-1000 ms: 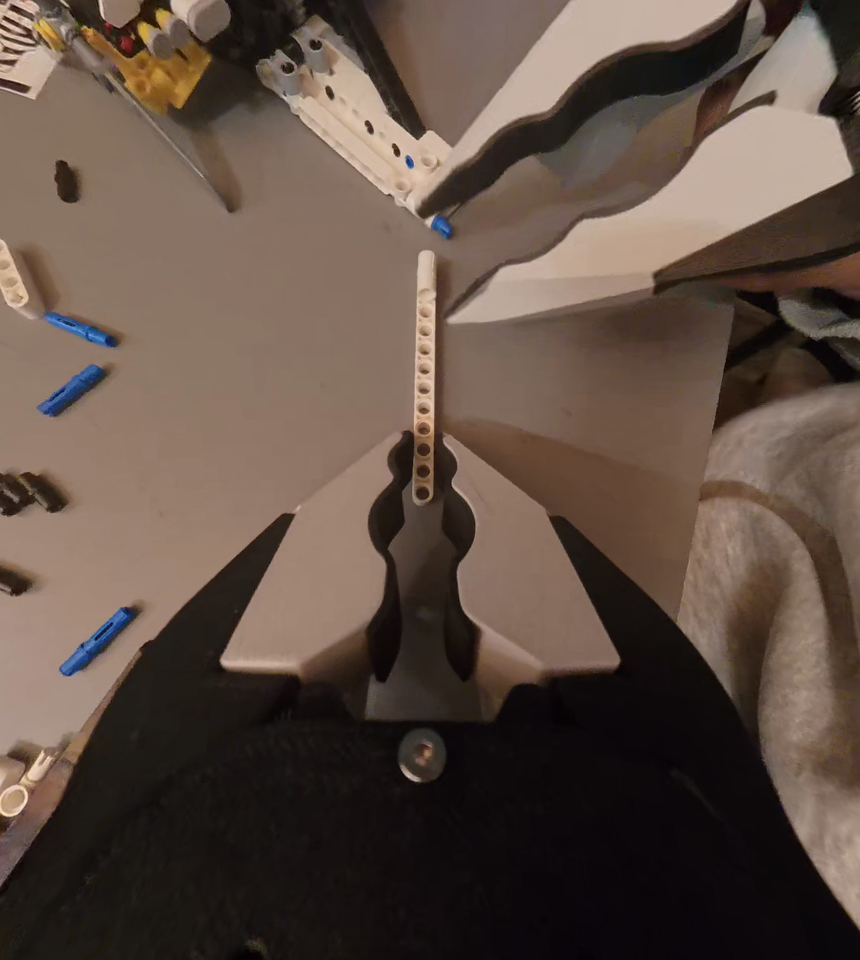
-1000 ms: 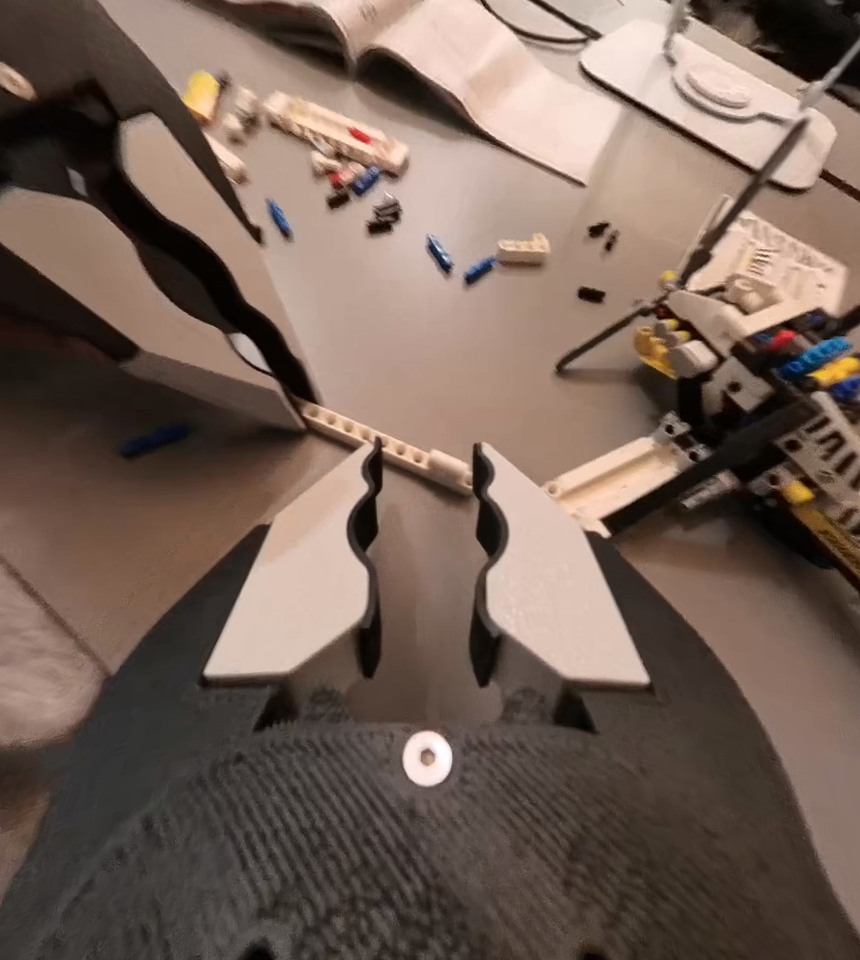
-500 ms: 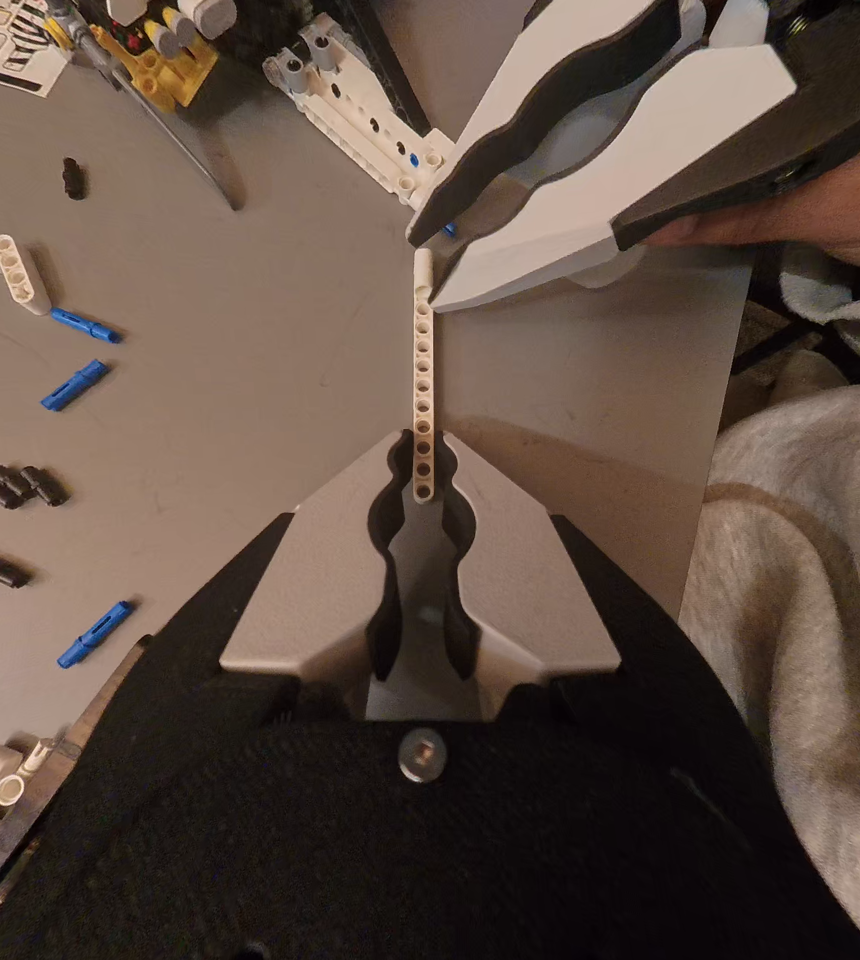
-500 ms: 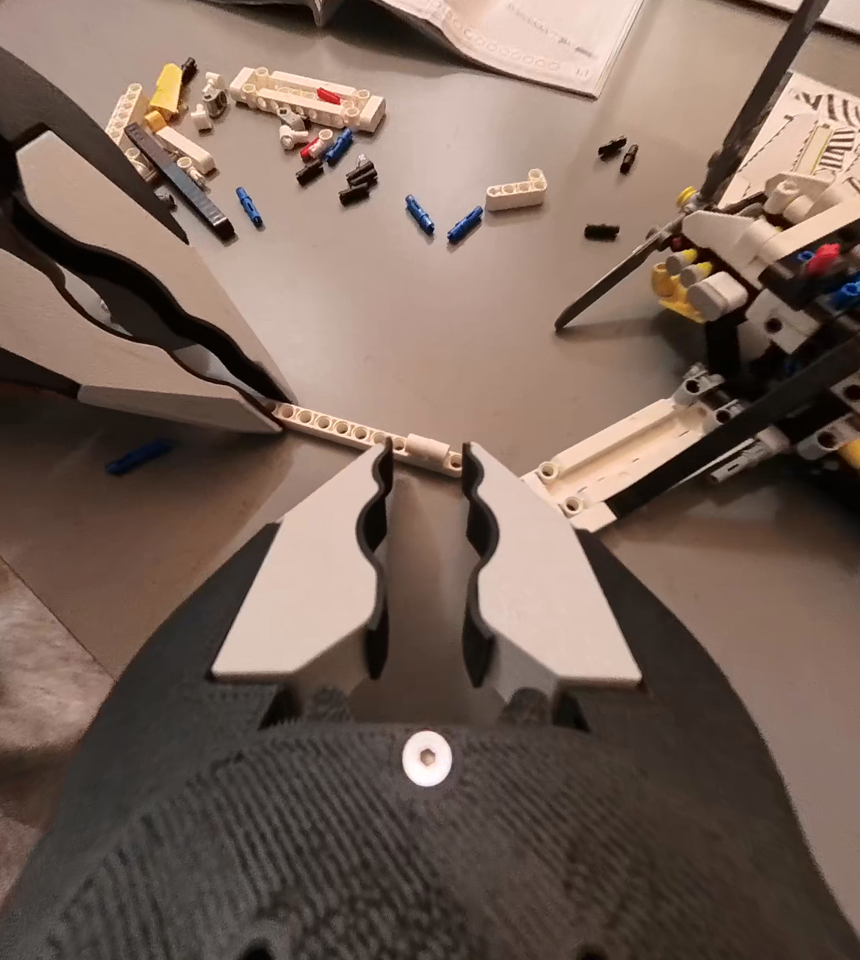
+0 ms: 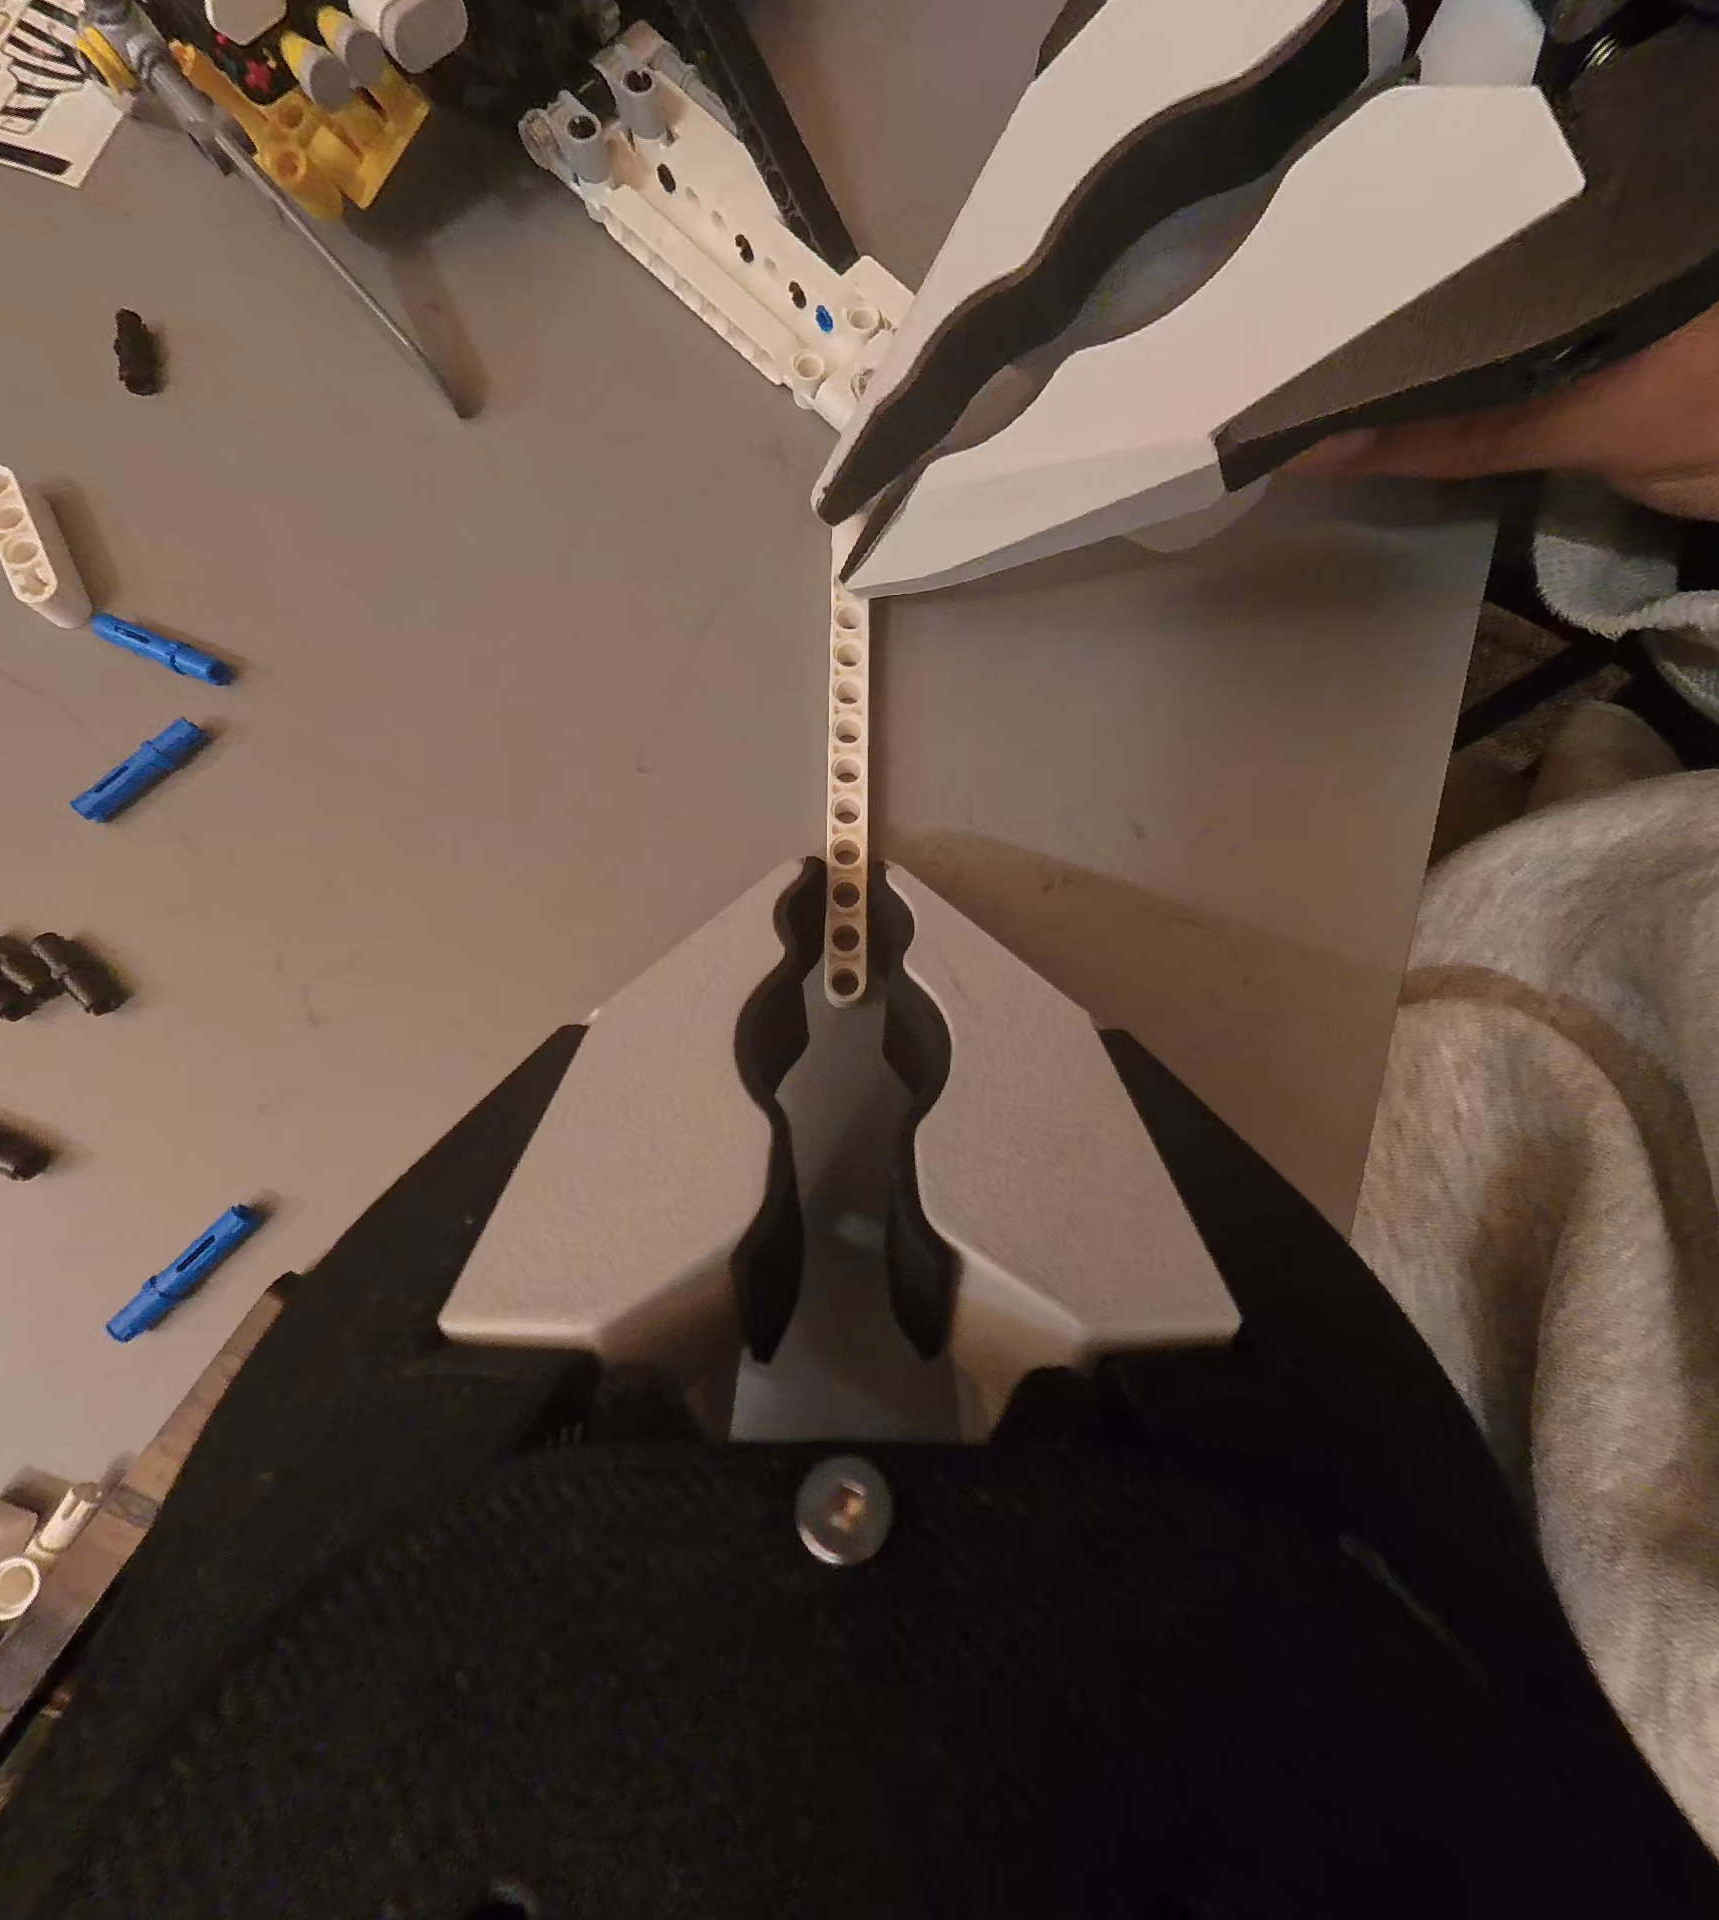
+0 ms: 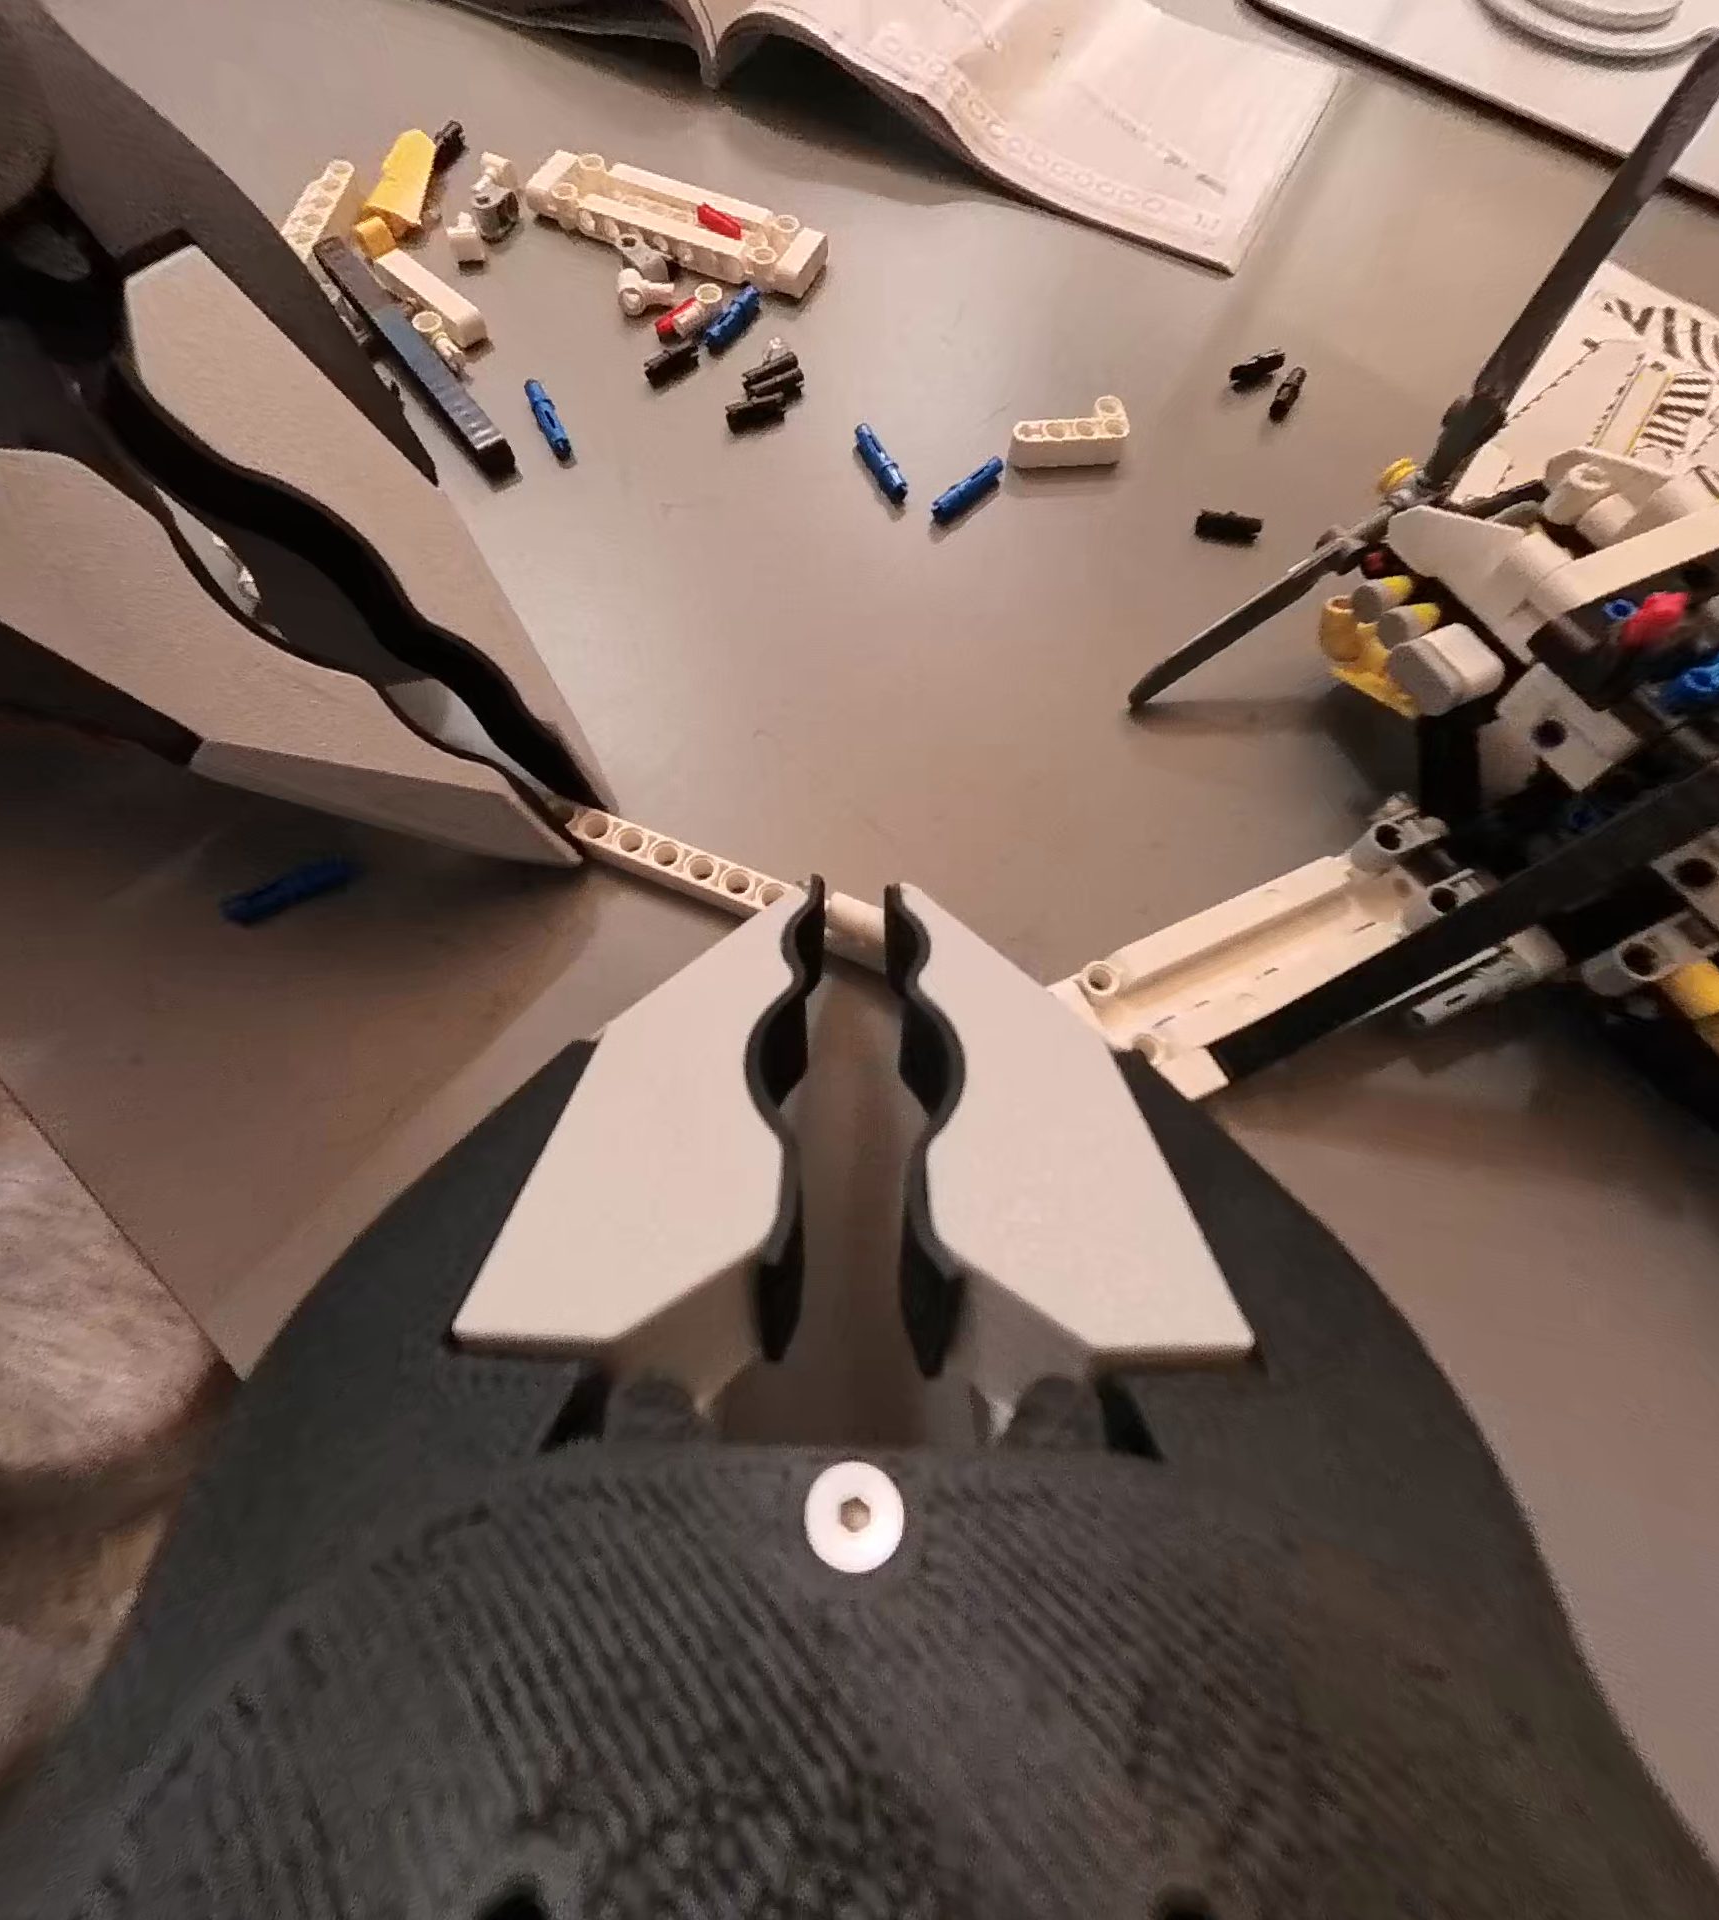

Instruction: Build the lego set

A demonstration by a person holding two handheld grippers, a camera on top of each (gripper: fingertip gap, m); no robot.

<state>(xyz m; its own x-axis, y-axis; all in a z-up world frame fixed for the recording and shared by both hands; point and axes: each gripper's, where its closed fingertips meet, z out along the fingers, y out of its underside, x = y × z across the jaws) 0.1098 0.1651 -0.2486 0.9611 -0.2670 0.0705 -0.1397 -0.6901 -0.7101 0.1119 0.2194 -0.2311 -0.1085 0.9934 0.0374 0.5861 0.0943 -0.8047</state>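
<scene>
A long white beam with holes (image 5: 847, 727) lies between my two grippers, low over the grey table (image 5: 522, 727). My left gripper (image 5: 847, 894) is shut on its near end. In the right wrist view the beam (image 6: 689, 868) runs from the left gripper (image 6: 569, 821) to my right gripper (image 6: 853, 914), whose fingertips are closed against its plain end. In the left wrist view the right gripper (image 5: 844, 540) comes in from the upper right onto that far end. The partly built model (image 6: 1582, 727) stands to the right, its white panel (image 6: 1250, 966) just beside the right gripper.
Loose blue pins (image 6: 964, 488), black pins (image 6: 761, 390) and a white L-beam (image 6: 1068, 442) lie farther back, with a pile of parts (image 6: 678, 223) and an open booklet (image 6: 1042, 125) behind. One blue pin (image 6: 289, 891) lies near the table edge (image 5: 1395, 1039). Grey clothing (image 5: 1613, 1247) is beyond it.
My right gripper has moved onto the beam's far end and its fingers have narrowed from wide open to closed on it. The left gripper has held the beam still.
</scene>
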